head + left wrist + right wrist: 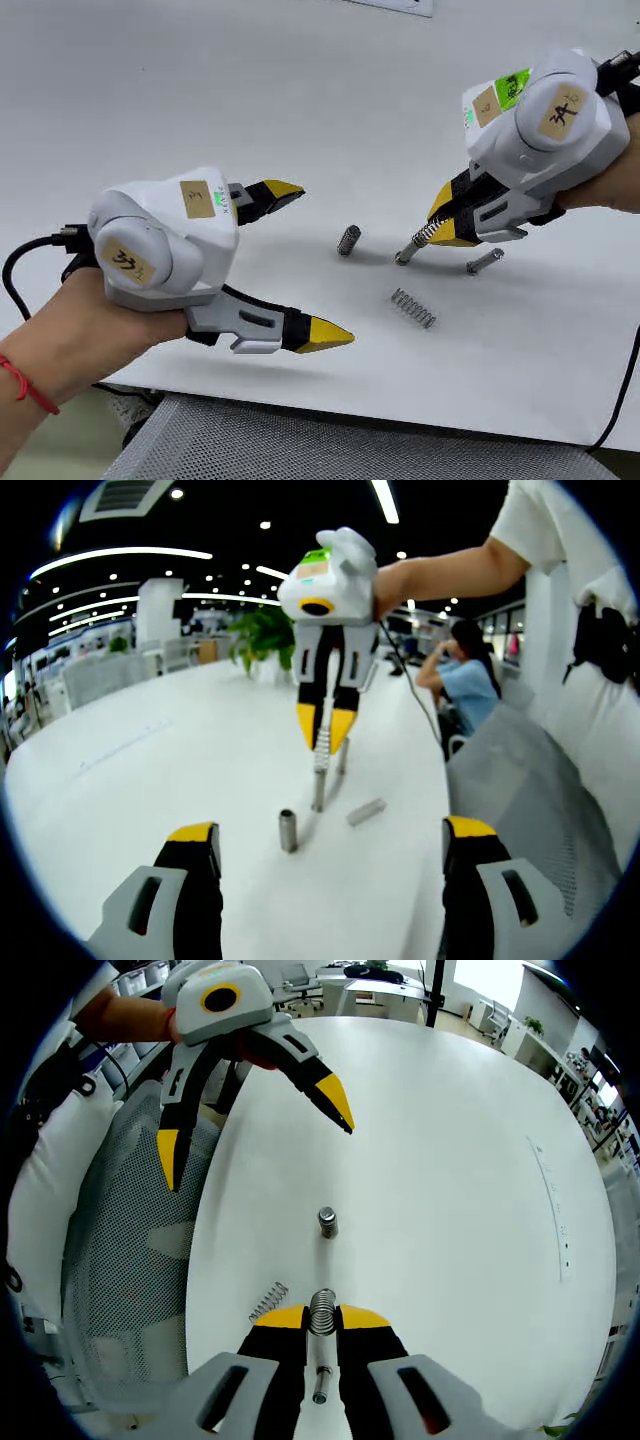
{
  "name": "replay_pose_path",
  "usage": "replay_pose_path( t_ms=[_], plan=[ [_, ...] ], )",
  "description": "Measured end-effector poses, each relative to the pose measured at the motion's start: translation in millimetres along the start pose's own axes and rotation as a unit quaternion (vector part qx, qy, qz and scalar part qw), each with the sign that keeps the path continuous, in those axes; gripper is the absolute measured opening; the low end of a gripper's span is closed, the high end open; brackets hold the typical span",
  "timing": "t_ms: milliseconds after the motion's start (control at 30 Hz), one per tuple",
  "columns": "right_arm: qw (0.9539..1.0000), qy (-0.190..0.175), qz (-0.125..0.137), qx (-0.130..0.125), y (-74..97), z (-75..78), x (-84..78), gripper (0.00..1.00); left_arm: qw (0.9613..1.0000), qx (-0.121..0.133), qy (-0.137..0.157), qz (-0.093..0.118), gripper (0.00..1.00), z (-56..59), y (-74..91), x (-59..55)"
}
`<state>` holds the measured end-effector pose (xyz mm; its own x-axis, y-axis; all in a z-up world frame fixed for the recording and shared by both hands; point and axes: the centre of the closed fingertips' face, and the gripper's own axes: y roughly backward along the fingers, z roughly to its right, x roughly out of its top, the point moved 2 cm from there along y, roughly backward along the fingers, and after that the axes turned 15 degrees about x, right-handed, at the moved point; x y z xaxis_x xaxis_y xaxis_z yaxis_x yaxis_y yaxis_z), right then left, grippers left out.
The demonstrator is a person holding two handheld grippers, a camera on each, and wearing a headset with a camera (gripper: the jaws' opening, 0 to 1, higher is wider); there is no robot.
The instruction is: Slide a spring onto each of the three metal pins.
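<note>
My right gripper [432, 238] is shut on a spring [428, 232] that sits around a metal pin [405, 256]; the pin's lower end touches the white table [300, 90]. The left gripper view shows the same grip [325, 735], with the pin [318, 785] hanging below the tips. A second pin [348, 240] stands upright just left of it, also seen as a short pin [327, 1222] ahead of my right jaws. A third pin [485, 261] lies flat on the right. A loose spring [413, 307] lies nearer me. My left gripper [310, 262] hovers open and holds nothing.
The table's front edge [400, 420] runs close below the loose spring, with a grey mesh chair [300, 450] under it. A black cable [20, 265] trails from my left gripper. Open tabletop stretches beyond the pins.
</note>
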<state>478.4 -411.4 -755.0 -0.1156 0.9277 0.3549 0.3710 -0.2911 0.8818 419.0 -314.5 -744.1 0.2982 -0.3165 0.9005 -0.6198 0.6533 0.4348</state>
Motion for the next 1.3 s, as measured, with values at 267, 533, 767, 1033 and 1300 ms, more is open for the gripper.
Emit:
replay_pose_path(
  t_ms=[267, 533, 767, 1033, 1300],
  plan=[
    [1.0, 0.003, -0.005, -0.003, -3.5, -0.8, 0.0, 0.12, 1.0, -0.003, 0.004, 0.0, 0.92, 2.6, -1.2, 0.5],
    [0.9999, 0.006, -0.008, -0.006, -7.1, 0.4, -1.3, 0.12, 1.0, -0.003, 0.004, 0.0, 0.92, 2.5, -2.2, 0.9],
    [0.9999, 0.007, -0.006, -0.011, -13.3, 2.4, -1.5, 0.12, 1.0, -0.002, 0.006, 0.0, 0.91, 1.8, -1.6, 0.4],
    [0.9998, 0.013, -0.01, -0.013, -19.7, 3.9, -2.5, 0.12, 1.0, 0.0, 0.008, 0.001, 0.91, 1.1, -1.7, -0.2],
    [0.9992, 0.026, -0.019, -0.022, -30.4, 7.5, -6.1, 0.12, 0.9999, 0.001, 0.01, 0.002, 0.91, 1.2, -1.8, -0.8]
  ],
)
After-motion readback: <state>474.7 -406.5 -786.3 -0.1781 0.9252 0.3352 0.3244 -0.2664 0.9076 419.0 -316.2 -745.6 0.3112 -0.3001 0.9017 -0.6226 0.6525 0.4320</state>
